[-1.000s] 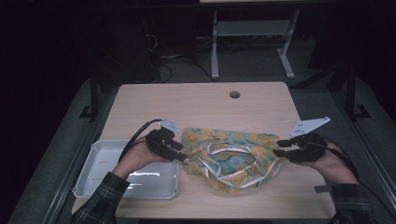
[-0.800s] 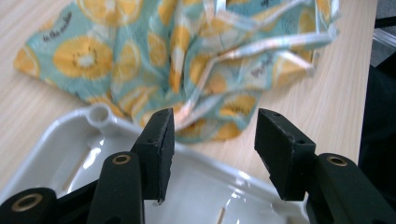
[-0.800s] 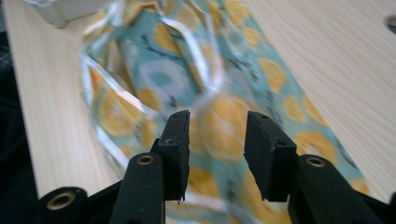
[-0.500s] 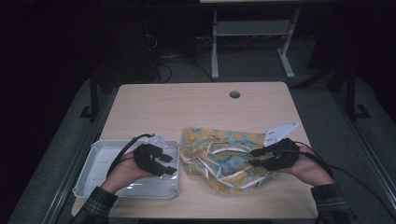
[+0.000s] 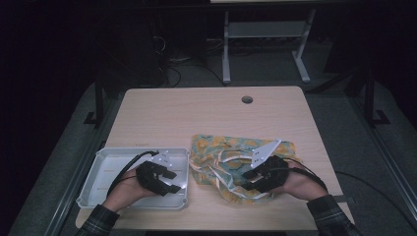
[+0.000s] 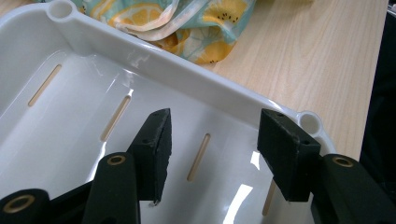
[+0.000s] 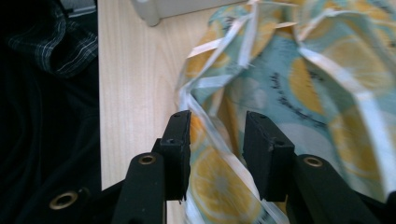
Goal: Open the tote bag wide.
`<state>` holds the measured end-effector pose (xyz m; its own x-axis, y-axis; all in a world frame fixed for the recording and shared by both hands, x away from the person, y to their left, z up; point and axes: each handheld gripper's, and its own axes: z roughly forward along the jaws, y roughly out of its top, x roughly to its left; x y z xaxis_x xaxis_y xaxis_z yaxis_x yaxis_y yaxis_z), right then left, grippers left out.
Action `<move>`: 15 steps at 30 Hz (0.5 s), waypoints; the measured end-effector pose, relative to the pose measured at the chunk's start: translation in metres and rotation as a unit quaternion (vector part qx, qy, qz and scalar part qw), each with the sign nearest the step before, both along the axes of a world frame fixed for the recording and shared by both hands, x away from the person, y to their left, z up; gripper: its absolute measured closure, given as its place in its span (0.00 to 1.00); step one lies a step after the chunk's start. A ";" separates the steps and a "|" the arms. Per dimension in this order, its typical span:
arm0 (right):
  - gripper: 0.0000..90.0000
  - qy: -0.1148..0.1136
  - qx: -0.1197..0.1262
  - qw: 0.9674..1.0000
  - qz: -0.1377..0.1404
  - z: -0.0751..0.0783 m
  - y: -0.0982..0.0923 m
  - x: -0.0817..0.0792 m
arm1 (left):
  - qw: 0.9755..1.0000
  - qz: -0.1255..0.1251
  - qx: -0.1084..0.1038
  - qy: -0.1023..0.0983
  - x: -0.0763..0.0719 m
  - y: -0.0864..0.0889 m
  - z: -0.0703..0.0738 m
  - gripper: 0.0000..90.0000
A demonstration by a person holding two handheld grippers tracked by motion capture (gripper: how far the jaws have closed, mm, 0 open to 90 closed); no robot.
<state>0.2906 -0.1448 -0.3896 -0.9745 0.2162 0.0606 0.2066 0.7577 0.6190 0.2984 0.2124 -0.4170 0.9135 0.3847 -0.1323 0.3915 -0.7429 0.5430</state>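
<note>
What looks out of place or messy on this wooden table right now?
The lemon-print fabric piece with white straps lies crumpled on the wooden table, straps looped loosely over it, beside the white slotted plastic tray rather than in it. The left gripper hangs open over the tray; the right gripper is open above the fabric's edge.

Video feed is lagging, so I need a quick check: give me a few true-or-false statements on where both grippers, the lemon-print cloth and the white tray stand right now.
1. The left gripper hangs over the white tray with nothing between its jaws. True.
2. The lemon-print cloth lies inside the tray. False: it lies on the table, beside the tray.
3. The right gripper has a white-edged fold of cloth between its jaws. True.
4. The tray holds several items. False: its slotted bottom is bare.
5. The right gripper is over the tray. False: it is at the cloth.
</note>
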 end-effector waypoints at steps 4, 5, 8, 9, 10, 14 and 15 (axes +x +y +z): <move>0.65 0.013 -0.004 1.000 0.002 -0.006 0.010 0.000 | 1.000 -0.004 0.002 -0.002 0.000 -0.001 -0.001 0.49; 0.65 0.016 -0.007 1.000 0.006 -0.008 0.012 -0.001 | 1.000 -0.005 0.003 0.000 0.000 -0.002 -0.001 0.49; 0.62 0.015 -0.018 1.000 0.011 -0.013 0.019 -0.003 | 1.000 -0.005 0.004 0.000 -0.001 -0.003 -0.003 0.49; 0.62 0.013 -0.022 1.000 0.012 -0.015 0.020 -0.004 | 1.000 -0.006 0.005 0.001 -0.001 -0.003 -0.003 0.49; 0.61 0.012 -0.024 1.000 0.011 -0.017 0.021 -0.004 | 1.000 -0.005 0.006 0.001 -0.001 -0.003 -0.003 0.49; 0.59 0.008 -0.037 0.999 0.013 -0.023 0.026 -0.004 | 1.000 -0.005 0.006 0.001 -0.001 -0.004 -0.005 0.49; 0.59 0.010 -0.039 0.999 0.014 -0.024 0.027 -0.004 | 1.000 -0.006 0.007 0.002 -0.001 -0.004 -0.005 0.49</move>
<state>0.2862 -0.1179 -0.4137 -0.9788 0.1944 0.0650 0.1974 0.8087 0.5541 0.2975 0.2083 -0.4216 0.9173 0.3763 -0.1305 0.3850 -0.7542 0.5319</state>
